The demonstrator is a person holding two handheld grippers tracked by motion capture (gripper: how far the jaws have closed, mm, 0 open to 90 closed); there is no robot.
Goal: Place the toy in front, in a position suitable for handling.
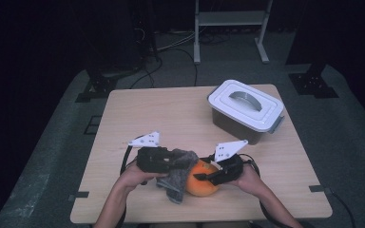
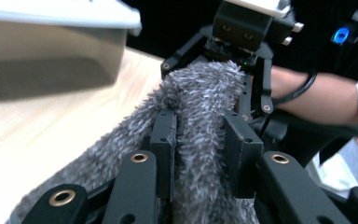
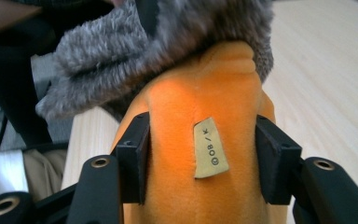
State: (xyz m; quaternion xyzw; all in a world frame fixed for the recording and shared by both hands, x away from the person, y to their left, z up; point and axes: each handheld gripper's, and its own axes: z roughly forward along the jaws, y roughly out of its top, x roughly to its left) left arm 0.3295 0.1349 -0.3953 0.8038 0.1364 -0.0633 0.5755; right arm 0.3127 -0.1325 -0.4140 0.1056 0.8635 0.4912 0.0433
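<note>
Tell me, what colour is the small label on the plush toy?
Pale yellow label on the orange plush toy, clearest in the right gripper view.

cloth point(image 1: 178, 175) draped over plush toy point(image 1: 202, 183) at near edge, lidded box point(image 1: 245, 110) behind

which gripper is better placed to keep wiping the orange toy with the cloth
Left. The left gripper is shut on the grey cloth, which already drapes over the orange plush toy. The right gripper is clamped on the toy's sides and looks best kept steadying it.

One grey cloth point(image 1: 178, 173), one orange plush point(image 1: 201, 181), one lidded box point(image 1: 245, 112).
</note>
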